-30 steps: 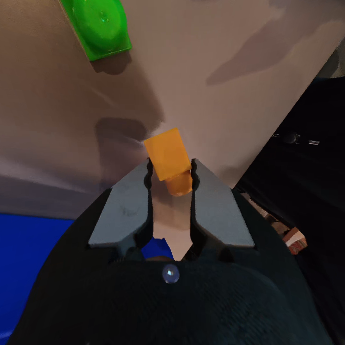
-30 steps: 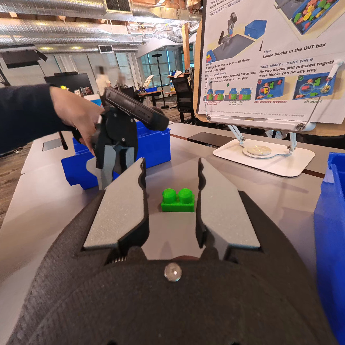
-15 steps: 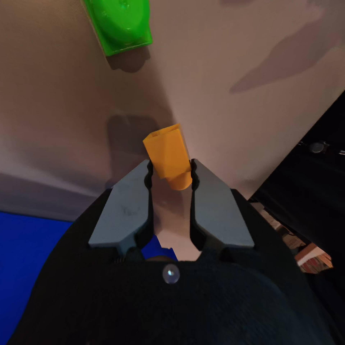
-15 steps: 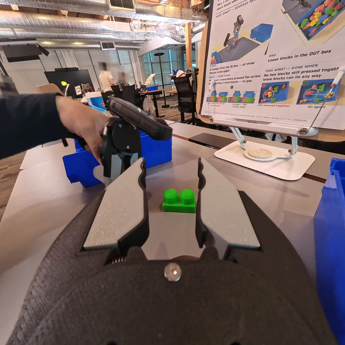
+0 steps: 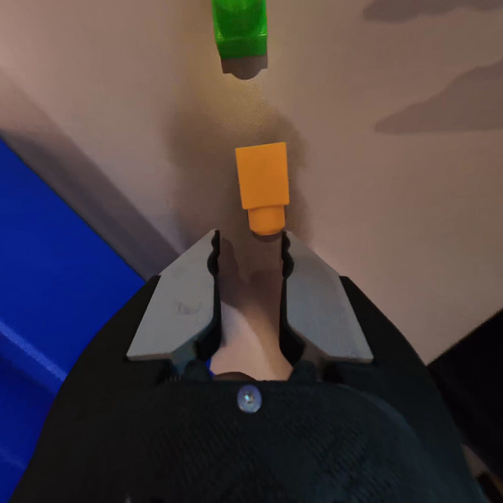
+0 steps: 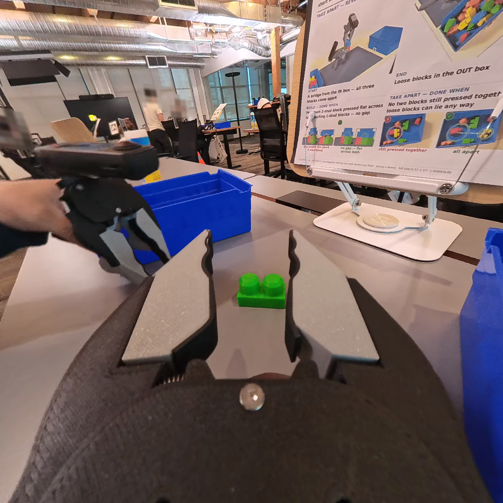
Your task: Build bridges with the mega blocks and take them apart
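In the left wrist view, an orange one-stud block (image 5: 262, 187) sits on the grey table (image 5: 381, 190) just beyond my fingertips, with its stud towards me. My left gripper (image 5: 250, 236) is open, and neither pad touches the block. A green two-stud block (image 5: 239, 30) lies farther ahead on the table. In the right wrist view, the same green block (image 6: 261, 292) stands studs up on the table. My right gripper (image 6: 250, 236) is open and empty, and the block shows between its fingers, ungripped. The left gripper (image 6: 128, 250) shows at the left, held by a hand. The orange block is hidden there.
A blue bin (image 6: 196, 206) stands behind the left gripper and also shows in the left wrist view (image 5: 40, 272). Another blue bin (image 6: 484, 326) is at the right edge. An instruction sheet on a white stand (image 6: 386, 231) is at the back right. Left tips to right tips: about 20 cm.
My left gripper opened a little and drew back, so the orange block left its grasp and now sits beyond the fingertips. The right gripper stayed open and hardly moved.
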